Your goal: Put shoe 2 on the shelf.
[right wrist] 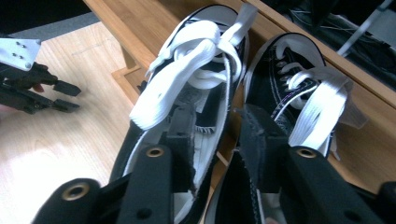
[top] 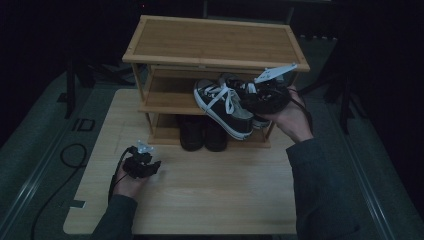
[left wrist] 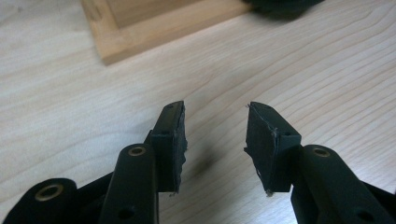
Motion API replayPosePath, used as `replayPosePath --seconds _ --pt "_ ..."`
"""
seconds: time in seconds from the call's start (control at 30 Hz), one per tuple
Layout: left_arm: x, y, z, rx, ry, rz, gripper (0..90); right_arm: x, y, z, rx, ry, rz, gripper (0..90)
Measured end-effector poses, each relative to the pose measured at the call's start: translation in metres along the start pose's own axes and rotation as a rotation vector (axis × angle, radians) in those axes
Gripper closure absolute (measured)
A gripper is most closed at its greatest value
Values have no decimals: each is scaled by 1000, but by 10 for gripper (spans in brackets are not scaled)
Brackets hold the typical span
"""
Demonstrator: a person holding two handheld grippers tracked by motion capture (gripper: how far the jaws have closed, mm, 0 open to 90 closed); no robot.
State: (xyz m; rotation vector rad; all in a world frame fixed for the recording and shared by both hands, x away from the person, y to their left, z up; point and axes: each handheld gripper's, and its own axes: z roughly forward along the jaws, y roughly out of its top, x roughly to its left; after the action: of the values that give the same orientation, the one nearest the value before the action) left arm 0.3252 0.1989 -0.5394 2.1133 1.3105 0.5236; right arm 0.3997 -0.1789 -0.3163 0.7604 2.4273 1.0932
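Note:
A pair of black canvas sneakers (top: 225,107) with white laces hangs tilted at the front of the middle shelf of a bamboo shoe rack (top: 215,40). My right gripper (top: 246,100) comes in from the right. In the right gripper view it (right wrist: 217,135) has one jaw inside the left sneaker (right wrist: 187,70) and the other in the right sneaker (right wrist: 299,79), pinching their adjoining walls. My left gripper (top: 156,166) rests low over the table at the front left. Its jaws (left wrist: 215,130) stand apart with bare wood between them. It also appears in the right gripper view (right wrist: 65,95).
A pair of dark shoes (top: 202,132) stands on the rack's bottom shelf. The light wooden table (top: 210,195) spreads in front of the rack. A black cable (top: 70,155) trails off the table's left side. The rack's base corner (left wrist: 121,42) lies ahead of the left gripper.

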Motion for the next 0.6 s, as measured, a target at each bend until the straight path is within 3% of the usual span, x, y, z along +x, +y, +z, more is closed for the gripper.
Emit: replayPosePath --seconds 0.2,0.37,0.6 --pt "-5 15 -9 -17 -20 18 561 4 -1 -3 1 20 -10 594" --pt "-9 27 -15 -32 -36 38 556 9 -1 -5 -9 39 -32 688" --pt "-15 45 -22 -44 -72 63 568 14 -2 -7 -12 80 -41 728"
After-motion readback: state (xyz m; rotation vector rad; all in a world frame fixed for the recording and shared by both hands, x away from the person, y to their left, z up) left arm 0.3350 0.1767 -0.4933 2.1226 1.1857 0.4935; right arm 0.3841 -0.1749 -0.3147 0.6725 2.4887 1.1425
